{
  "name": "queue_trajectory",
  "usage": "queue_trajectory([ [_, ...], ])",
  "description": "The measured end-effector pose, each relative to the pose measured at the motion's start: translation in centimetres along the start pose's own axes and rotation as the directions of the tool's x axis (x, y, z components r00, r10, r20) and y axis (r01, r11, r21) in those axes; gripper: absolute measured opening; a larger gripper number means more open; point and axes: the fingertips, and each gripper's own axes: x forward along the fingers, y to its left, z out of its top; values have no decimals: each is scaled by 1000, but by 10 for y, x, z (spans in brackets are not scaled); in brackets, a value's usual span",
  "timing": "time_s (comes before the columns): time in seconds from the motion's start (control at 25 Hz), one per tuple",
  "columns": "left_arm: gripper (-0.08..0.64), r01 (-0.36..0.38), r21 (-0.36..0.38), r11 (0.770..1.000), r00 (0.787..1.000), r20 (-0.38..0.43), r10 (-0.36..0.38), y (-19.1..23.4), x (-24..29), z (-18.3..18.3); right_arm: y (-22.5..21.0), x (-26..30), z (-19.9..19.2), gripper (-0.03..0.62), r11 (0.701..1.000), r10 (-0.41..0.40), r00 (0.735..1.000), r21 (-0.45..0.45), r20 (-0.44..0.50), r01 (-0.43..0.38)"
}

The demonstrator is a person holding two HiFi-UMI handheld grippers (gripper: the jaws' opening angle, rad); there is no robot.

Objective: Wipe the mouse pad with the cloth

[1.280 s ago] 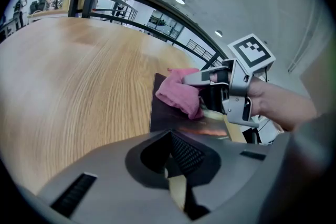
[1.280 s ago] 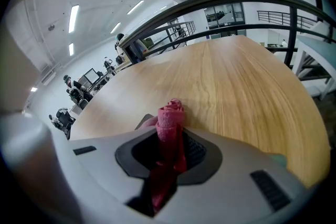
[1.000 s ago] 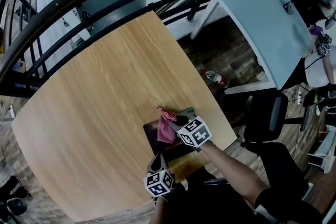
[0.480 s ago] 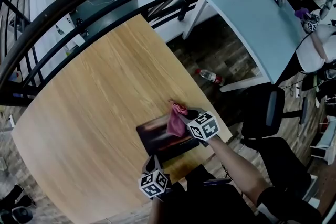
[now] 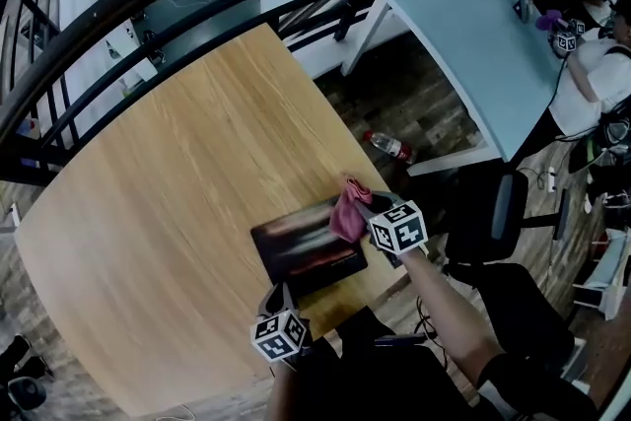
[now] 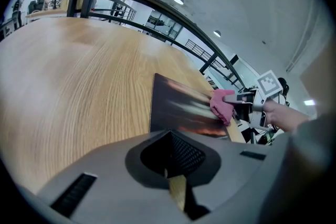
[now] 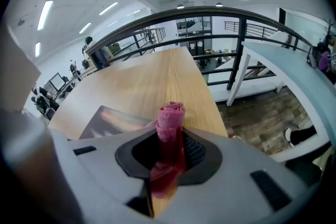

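Wood counter [image 5: 177, 153] bears a dark mouse pad [image 5: 301, 251] at lower centre, where the right gripper [image 5: 367, 210] clamps a pink cloth [image 5: 349, 214] at its right edge, left gripper [image 5: 280, 297] closed, empty.

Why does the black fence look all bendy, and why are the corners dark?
Right gripper view: the wide lens likely bends the railing into an arc and leaves dark corners. Left gripper view: same dark corners, and the ceiling lights glare white. Head view: the table edges bow too.
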Motion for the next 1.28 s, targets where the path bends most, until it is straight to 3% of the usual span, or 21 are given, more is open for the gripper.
queue_trajectory([
  [0.12,22,6,9,1000,1000,7,-6,0,2,1,28,-20,24,75,997,75,994,8,75,-76],
  [0.24,21,6,17,1000,1000,10,-6,-2,3,0,75,-35,44,75,978,200,969,23,141,-205],
  [0.48,22,13,14,1000,1000,9,-13,2,3,-2,189,-33,52,74,874,473,869,45,148,-483],
  [0.72,21,16,-1,1000,1000,12,-16,1,1,-3,249,4,31,74,801,588,806,95,59,-591],
  [0.8,22,17,-5,1000,1000,13,-17,2,1,-4,257,25,17,75,807,584,812,95,10,-582],
  [1.04,21,21,-19,1000,1000,11,-20,2,0,-3,248,61,-18,75,879,473,874,-5,-113,-477],
  [1.28,21,18,-31,999,1000,7,-17,4,-2,-2,236,59,-19,75,899,419,898,-77,-134,-431],
])
